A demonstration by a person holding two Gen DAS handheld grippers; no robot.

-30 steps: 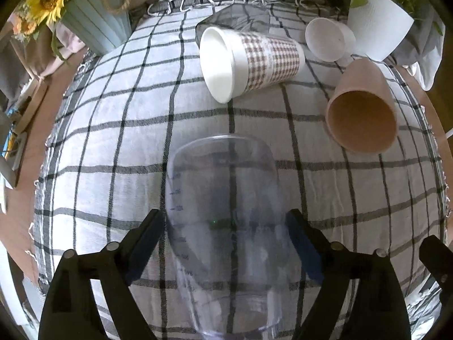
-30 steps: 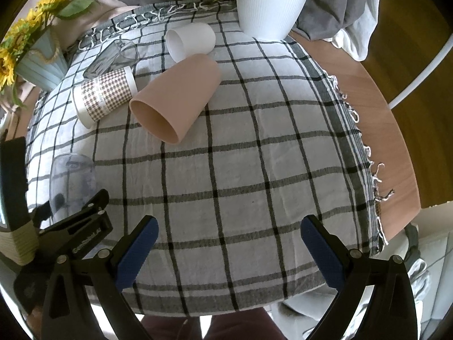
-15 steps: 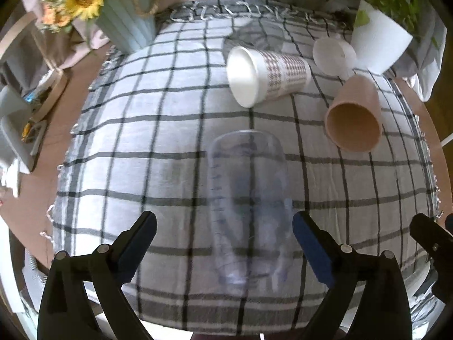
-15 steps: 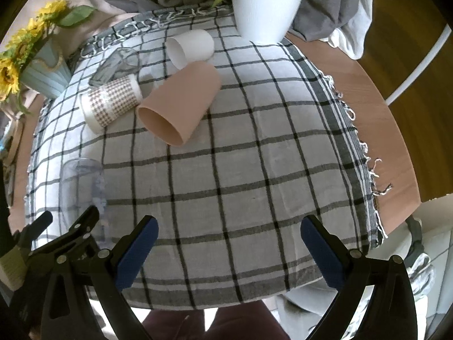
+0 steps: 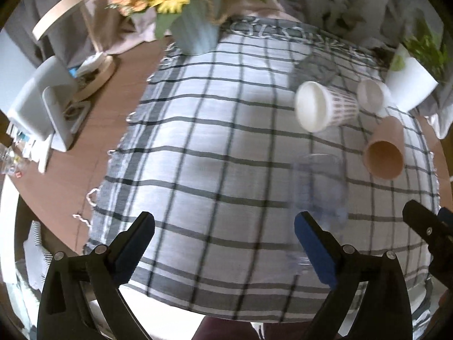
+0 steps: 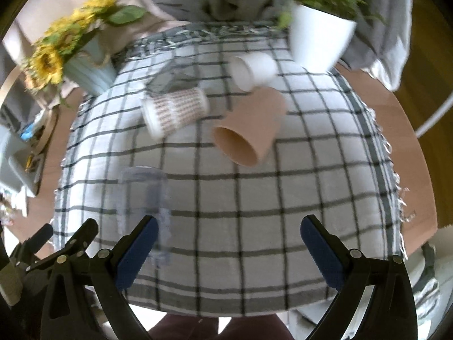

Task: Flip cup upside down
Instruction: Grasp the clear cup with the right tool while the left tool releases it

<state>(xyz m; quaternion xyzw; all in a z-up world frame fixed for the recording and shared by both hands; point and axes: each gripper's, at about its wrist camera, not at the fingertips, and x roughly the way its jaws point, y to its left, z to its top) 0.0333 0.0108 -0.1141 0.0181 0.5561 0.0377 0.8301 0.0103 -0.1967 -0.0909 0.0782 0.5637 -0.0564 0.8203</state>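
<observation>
A clear plastic cup [image 5: 318,192] stands upside down on the checked cloth, free of both grippers; it also shows in the right wrist view [image 6: 143,198]. My left gripper [image 5: 225,243] is open and empty, drawn back with the cup just beyond its right finger. My right gripper [image 6: 228,245] is open and empty, with the cup beyond its left finger. A houndstooth paper cup [image 5: 325,107], a pink cup [image 5: 385,153], a small white cup [image 5: 371,95] and a clear glass [image 5: 314,69] lie on their sides farther back.
A blue vase of sunflowers [image 5: 195,31] stands at the back left and a white plant pot [image 6: 320,39] at the back right. The checked cloth [image 6: 254,198] covers a round wooden table [image 6: 407,147]. White items [image 5: 42,104] sit on the table's left part.
My left gripper has pulled back and swung left, away from the clear cup, which stays standing upside down. My right gripper has swung left, so the cups now sit more centred.
</observation>
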